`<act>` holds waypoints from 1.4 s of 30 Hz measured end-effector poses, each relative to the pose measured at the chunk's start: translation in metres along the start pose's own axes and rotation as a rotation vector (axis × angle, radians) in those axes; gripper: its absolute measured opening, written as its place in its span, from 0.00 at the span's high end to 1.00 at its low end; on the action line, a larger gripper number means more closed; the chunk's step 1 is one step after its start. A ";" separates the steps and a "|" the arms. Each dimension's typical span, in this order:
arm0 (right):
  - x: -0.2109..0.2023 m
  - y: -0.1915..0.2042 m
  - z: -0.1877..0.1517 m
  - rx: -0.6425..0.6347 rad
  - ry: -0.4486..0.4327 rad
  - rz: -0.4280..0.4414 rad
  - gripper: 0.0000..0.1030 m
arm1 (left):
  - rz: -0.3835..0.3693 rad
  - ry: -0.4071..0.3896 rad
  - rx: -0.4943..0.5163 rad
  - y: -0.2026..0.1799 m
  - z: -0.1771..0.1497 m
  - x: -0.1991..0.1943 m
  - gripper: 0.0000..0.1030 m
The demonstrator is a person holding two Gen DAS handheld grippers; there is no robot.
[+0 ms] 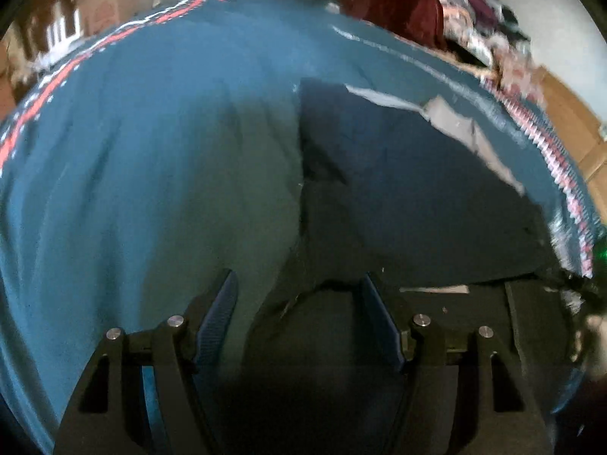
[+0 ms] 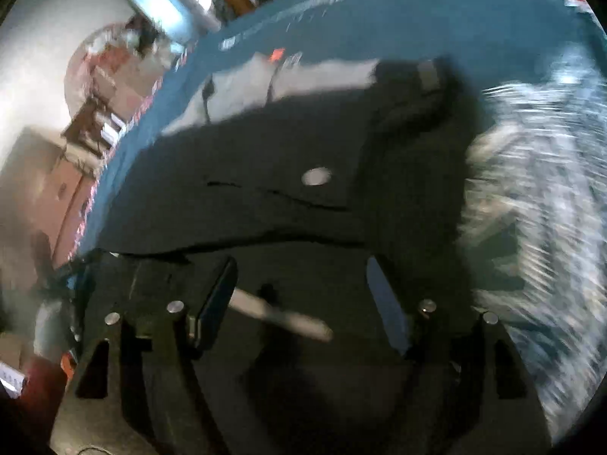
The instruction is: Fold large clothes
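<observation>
A large dark garment (image 1: pixel 409 204) with a grey lining edge (image 1: pixel 451 121) lies spread on a teal cover (image 1: pixel 151 151). My left gripper (image 1: pixel 297 284) hangs open just above the garment's near edge, nothing between its blue pads (image 1: pixel 218 314). In the right wrist view the same dark garment (image 2: pixel 242 174) shows a silver button (image 2: pixel 316 176) and a folded sleeve or cuff (image 2: pixel 421 87). My right gripper (image 2: pixel 301 269) is open over the dark cloth, with a pale strip (image 2: pixel 280 314) lying between the fingers. Both views are blurred.
The teal cover has a red and white patterned border (image 1: pixel 57 87). A maroon cloth and a pile of patterned textiles (image 1: pixel 470 11) lie at the far right. A fuzzy grey-white textile (image 2: pixel 538 227) lies right of the garment. Wooden furniture and boxes (image 2: pixel 57 189) stand beyond the cover's left edge.
</observation>
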State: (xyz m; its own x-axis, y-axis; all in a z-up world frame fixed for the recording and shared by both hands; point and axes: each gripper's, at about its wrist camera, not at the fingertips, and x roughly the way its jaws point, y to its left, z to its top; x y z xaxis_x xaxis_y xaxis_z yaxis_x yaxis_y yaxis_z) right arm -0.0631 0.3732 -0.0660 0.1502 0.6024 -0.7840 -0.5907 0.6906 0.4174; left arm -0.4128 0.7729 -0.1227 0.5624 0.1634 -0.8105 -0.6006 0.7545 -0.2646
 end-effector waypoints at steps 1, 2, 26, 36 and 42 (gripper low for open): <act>-0.017 -0.011 -0.008 0.037 -0.034 0.003 0.31 | -0.010 -0.004 -0.018 0.008 -0.006 -0.006 0.33; -0.028 -0.019 -0.016 0.074 -0.058 0.002 0.31 | -0.021 -0.006 -0.031 0.013 -0.011 -0.010 0.33; -0.022 -0.042 -0.025 0.034 0.089 -0.083 0.65 | -0.038 0.005 -0.064 -0.001 -0.069 -0.053 0.29; 0.004 -0.048 0.106 -0.256 -0.030 -0.188 0.43 | -0.018 -0.002 -0.058 -0.003 -0.054 -0.043 0.28; 0.084 -0.053 0.117 -0.418 0.130 -0.369 0.65 | -0.030 -0.003 -0.057 -0.007 -0.042 -0.031 0.28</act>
State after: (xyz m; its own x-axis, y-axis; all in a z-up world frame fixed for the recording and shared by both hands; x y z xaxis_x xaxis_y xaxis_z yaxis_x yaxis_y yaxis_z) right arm 0.0739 0.4341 -0.1006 0.3227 0.2792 -0.9044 -0.7853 0.6124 -0.0912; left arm -0.4499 0.7357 -0.1172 0.5828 0.1432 -0.7999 -0.6145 0.7218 -0.3185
